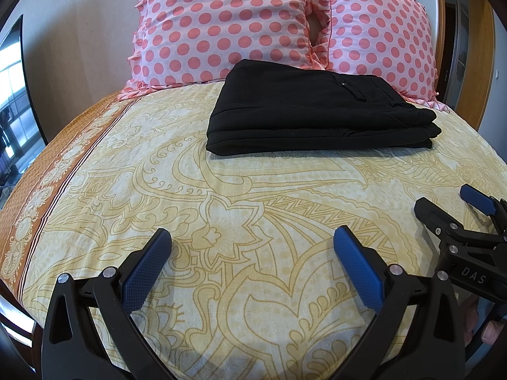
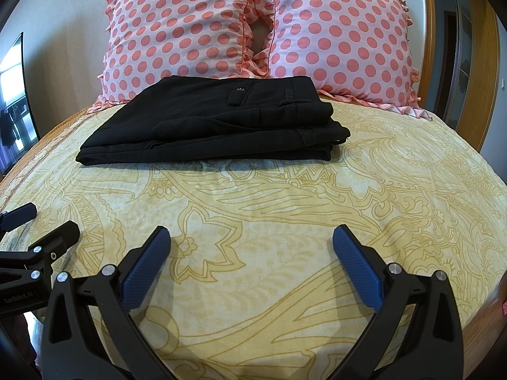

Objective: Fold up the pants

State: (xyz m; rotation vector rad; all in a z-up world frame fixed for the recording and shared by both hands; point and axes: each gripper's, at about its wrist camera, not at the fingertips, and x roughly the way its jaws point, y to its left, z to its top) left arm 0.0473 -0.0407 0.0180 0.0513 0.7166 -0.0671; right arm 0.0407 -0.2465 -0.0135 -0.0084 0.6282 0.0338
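Black pants (image 1: 320, 110) lie folded in a flat stack on the yellow patterned bedsheet (image 1: 221, 205), just in front of the pillows. They also show in the right wrist view (image 2: 215, 123), with a back pocket and button on top. My left gripper (image 1: 253, 240) is open and empty, well short of the pants above the sheet. My right gripper (image 2: 252, 239) is open and empty too, equally far back. The right gripper shows at the right edge of the left wrist view (image 1: 450, 205), and the left gripper at the left edge of the right wrist view (image 2: 47, 221).
Two pink polka-dot pillows (image 1: 221, 22) (image 2: 342, 38) stand against the wall behind the pants. A wooden headboard or door frame (image 2: 481, 63) rises at the right. A dark screen (image 1: 12, 79) stands at the left beyond the bed's edge.
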